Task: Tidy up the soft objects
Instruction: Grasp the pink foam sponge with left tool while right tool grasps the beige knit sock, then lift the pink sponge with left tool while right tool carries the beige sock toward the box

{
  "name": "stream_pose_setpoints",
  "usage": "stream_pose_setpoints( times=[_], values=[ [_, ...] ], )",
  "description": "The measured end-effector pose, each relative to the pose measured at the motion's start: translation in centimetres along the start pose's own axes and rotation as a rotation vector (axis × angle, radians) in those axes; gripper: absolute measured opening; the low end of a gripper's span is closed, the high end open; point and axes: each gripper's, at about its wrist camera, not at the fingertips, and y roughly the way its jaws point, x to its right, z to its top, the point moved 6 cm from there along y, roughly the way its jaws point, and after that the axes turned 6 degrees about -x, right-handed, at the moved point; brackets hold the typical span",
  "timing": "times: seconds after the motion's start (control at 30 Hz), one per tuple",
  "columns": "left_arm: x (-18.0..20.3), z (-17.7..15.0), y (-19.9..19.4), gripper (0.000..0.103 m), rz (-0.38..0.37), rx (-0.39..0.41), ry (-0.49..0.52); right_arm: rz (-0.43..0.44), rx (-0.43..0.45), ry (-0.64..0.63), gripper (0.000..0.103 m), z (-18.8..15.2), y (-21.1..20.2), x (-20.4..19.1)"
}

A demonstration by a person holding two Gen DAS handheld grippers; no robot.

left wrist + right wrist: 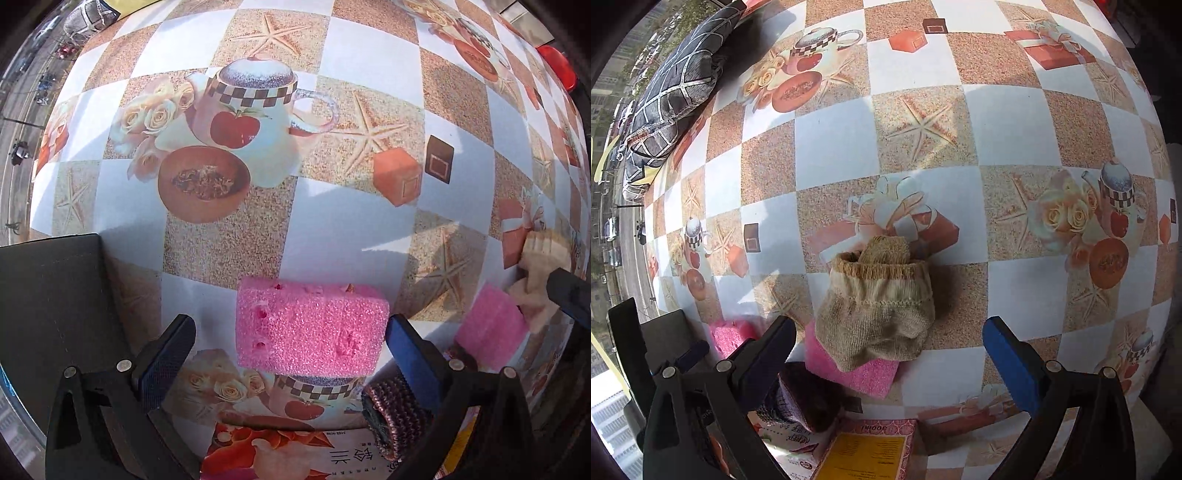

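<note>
Sunlit and printed with teacups, roses and starfish on tan-and-white checks, the counter (343, 206) carries a small cluster of soft things. Between the fingers of the left hand-held gripper (291, 343), whose jaws stand wide apart, lies a pink sponge (312, 328), its right end just beside the blue pad at 3 o'clock and its left end clear of the dark pad at 9 o'clock. I judge it very light and springy, pitted with holes, so it should squash under a firm squeeze; taking it across its short ends, low and centred, seems safest. A second pink sponge (491, 328) lies toward 3 o'clock, with a beige sock (877, 314) draped partly over it. The sock is limp, bunched knit, light and unlikely to slip, but it will sag, so a pinch on the thick bundled middle should serve better than the cuff. The right hand-held gripper (890, 350) hovers with jaws open around it, touching nothing. A dark knitted piece (803, 397) lies at 7 o'clock of the sock, beside printed packets (871, 454). Farther out, a dark patterned cushion (676, 92) rests at the counter's far left edge, and beyond it a street with parked cars shows through a window.
</note>
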Motion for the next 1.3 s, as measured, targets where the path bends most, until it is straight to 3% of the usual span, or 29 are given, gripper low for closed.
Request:
stream_pose_setpoints(
  times=[0.33, 0.4, 0.47, 0.6, 0.67, 0.73, 0.77, 0.83, 1.3],
  values=[
    [1.1, 0.7, 0.7, 0.103, -0.011, -0.013, -0.004, -0.019, -0.053, -0.031, 0.101, 0.7, 2.6, -0.3],
    [1.0, 0.8, 0.8, 0.103, -0.010, -0.016, 0.005, -0.036, -0.046, -0.045, 0.097, 0.6, 2.5, -0.3],
    [1.0, 0.8, 0.8, 0.103, -0.006, -0.022, 0.019, -0.039, -0.065, -0.052, 0.086, 0.5, 2.8, -0.4],
    [1.4, 1.0, 0.9, 0.102, -0.005, -0.021, 0.033, -0.037, -0.076, -0.074, 0.074, 0.1, 3.2, -0.6],
    [2.0, 1.1, 0.6, 0.096, 0.000, -0.005, 0.052, -0.043, -0.070, -0.096, 0.051, 0.1, 3.2, -1.1],
    [2.6, 1.0, -0.2, 0.079, 0.006, 0.021, 0.085, -0.032, -0.065, -0.093, 0.039, 0.0, 3.1, -1.2],
    [3.3, 0.4, -1.0, 0.073, 0.011, 0.033, 0.104, -0.030, -0.057, -0.086, 0.038, -0.1, 3.0, -0.9],
    [3.8, 0.3, -1.8, 0.073, 0.037, 0.050, 0.126, -0.026, -0.037, -0.069, 0.033, -0.3, 2.3, -0.1],
    [5.9, -1.7, -10.5, 0.073, 0.050, 0.292, 0.160, 0.006, 0.106, 0.058, 0.033, -3.8, -4.0, 5.6]
  ],
)
